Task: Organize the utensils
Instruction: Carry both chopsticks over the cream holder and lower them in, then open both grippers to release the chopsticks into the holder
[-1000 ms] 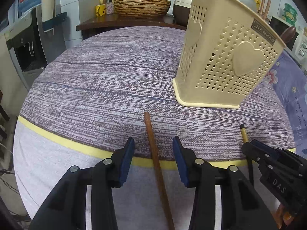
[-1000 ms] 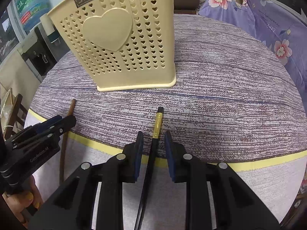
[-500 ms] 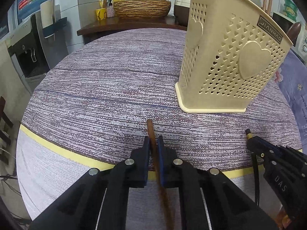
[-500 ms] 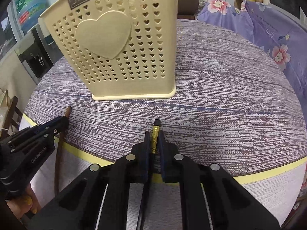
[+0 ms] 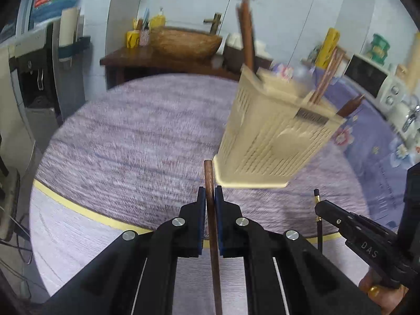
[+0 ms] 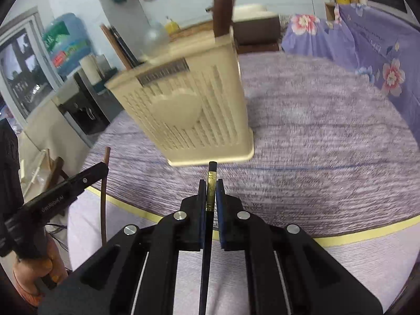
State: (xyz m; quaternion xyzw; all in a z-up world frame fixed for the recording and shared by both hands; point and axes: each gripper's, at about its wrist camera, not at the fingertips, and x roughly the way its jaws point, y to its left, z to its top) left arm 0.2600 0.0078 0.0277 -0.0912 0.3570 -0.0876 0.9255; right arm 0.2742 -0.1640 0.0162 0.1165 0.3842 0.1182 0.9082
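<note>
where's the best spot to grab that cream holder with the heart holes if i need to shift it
Take the cream holder by its top rim at the near wall, coming down from above. Its walls are wide, flat and flare upward, so a gripper likely spans only a single wall's thickness. Steer clear of the wooden handles standing in it. Both grippers are full: left on a brown chopstick, right on a black chopstick.

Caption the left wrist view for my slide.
Left gripper clamps a brown chopstick before a beige utensil holder.

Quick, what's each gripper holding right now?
Left gripper: shut on the brown chopstick.
Right gripper: shut on the black chopstick.
</note>
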